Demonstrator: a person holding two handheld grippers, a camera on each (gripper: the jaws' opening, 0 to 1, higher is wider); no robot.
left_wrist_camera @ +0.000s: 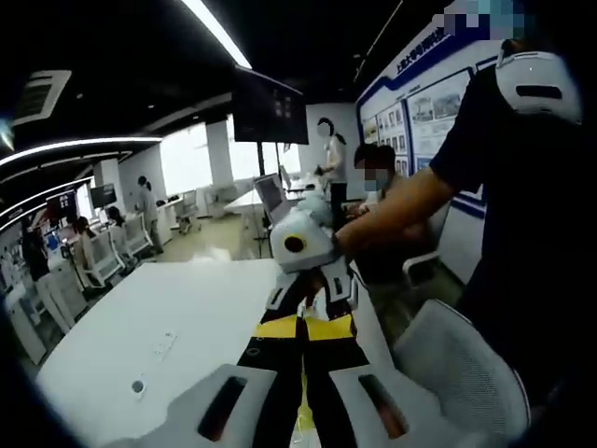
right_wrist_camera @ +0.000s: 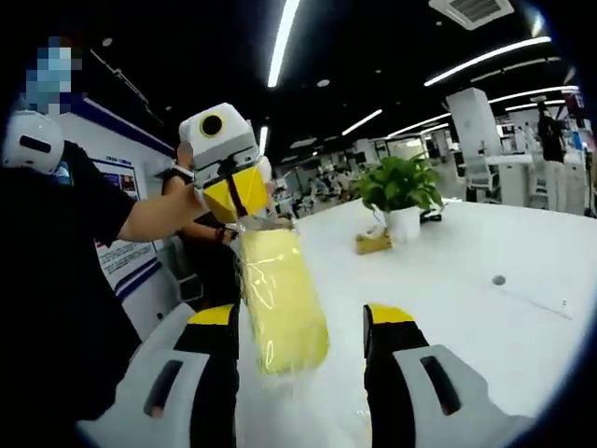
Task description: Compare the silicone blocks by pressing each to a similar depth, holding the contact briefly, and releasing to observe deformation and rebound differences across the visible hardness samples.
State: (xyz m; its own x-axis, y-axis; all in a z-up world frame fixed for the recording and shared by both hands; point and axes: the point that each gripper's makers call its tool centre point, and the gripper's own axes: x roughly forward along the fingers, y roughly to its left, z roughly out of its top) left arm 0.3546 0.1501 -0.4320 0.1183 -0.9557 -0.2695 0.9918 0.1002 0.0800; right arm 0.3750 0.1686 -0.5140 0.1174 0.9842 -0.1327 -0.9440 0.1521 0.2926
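In the right gripper view I see the block [right_wrist_camera: 280, 299], a long yellow slab in clear wrap, hanging in the air between my two grippers, above the table [right_wrist_camera: 522, 308]. Its long axis runs from the left gripper [right_wrist_camera: 238, 201], which pinches its far end, toward my right camera, its near end dropping low between the right gripper's [right_wrist_camera: 303, 322] jaws. Those jaws stand spread wide, apart from the block on both sides.

In the left gripper view the left gripper [left_wrist_camera: 304, 322] is pressed together on a thin yellow edge of the block [left_wrist_camera: 304, 413]; the right gripper [left_wrist_camera: 303, 243] faces it just beyond.

A potted plant [right_wrist_camera: 401, 201] stands farther back on the table. A chair [left_wrist_camera: 457, 359] sits just beside the table [left_wrist_camera: 168, 327], and the person's arm [left_wrist_camera: 401, 210] reaches across.
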